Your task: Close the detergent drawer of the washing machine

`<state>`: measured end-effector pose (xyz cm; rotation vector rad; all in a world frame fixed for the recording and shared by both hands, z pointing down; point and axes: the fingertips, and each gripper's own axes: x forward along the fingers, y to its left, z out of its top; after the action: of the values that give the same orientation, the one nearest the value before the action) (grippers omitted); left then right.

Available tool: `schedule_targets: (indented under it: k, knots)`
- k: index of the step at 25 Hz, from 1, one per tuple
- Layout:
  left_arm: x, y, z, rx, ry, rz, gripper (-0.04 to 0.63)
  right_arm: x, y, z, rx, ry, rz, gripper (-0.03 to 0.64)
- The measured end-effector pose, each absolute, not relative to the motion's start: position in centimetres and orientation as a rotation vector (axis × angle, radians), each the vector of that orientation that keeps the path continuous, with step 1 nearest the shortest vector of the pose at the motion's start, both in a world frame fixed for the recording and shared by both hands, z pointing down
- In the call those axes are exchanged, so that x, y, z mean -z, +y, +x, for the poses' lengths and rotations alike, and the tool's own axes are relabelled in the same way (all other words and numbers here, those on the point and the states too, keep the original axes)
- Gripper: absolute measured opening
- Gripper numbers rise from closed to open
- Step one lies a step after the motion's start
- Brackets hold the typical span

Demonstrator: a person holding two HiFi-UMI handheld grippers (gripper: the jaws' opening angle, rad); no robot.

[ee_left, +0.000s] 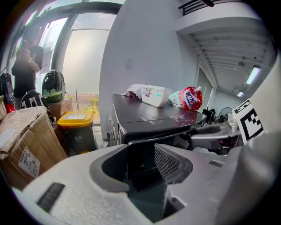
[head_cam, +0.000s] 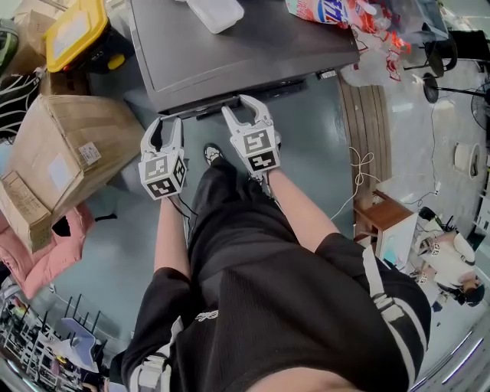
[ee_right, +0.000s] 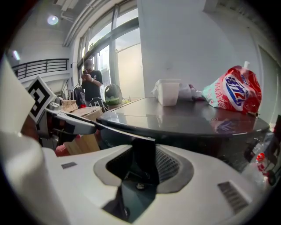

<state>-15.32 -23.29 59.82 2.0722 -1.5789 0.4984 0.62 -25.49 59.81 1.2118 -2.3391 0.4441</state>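
Observation:
The grey washing machine (head_cam: 245,46) fills the top of the head view. Its dark detergent drawer (head_cam: 253,96) sticks out a little from the front edge. My left gripper (head_cam: 165,129) is at the drawer's left end and my right gripper (head_cam: 245,109) is near its middle. In the left gripper view the drawer's dark front (ee_left: 139,151) stands in the gap of the left gripper (ee_left: 142,166); the pads are bare. In the right gripper view a dark part of the drawer (ee_right: 144,158) stands between the spread jaws of the right gripper (ee_right: 141,171). Both are open.
A cardboard box (head_cam: 61,168) and a yellow-lidded bin (head_cam: 76,31) stand left of the machine. A detergent bag (head_cam: 321,9) and a white container (head_cam: 214,11) lie on its top. A wooden stool (head_cam: 383,218) stands to the right. A person (ee_left: 24,70) stands by the windows.

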Motion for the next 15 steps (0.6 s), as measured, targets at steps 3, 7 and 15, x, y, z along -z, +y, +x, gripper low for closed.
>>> schedule_targets:
  k: [3,7,15]
  knots:
    - [-59.81,-23.30,-15.30,-0.484,-1.590,2.060,0.195,-59.90,-25.45,0.74,-0.494,-2.330,1.249,0.155]
    - [-59.96,-23.44,-15.34,-0.473,-1.612,2.042,0.195,-60.07,-25.70,0.85,-0.516,-2.315,1.283,0.155]
    - [-59.87,-23.49,-15.28,-0.470,-1.614,2.041,0.196,-60.40,-25.63,1.06,-0.520,-2.304,1.278,0.155]
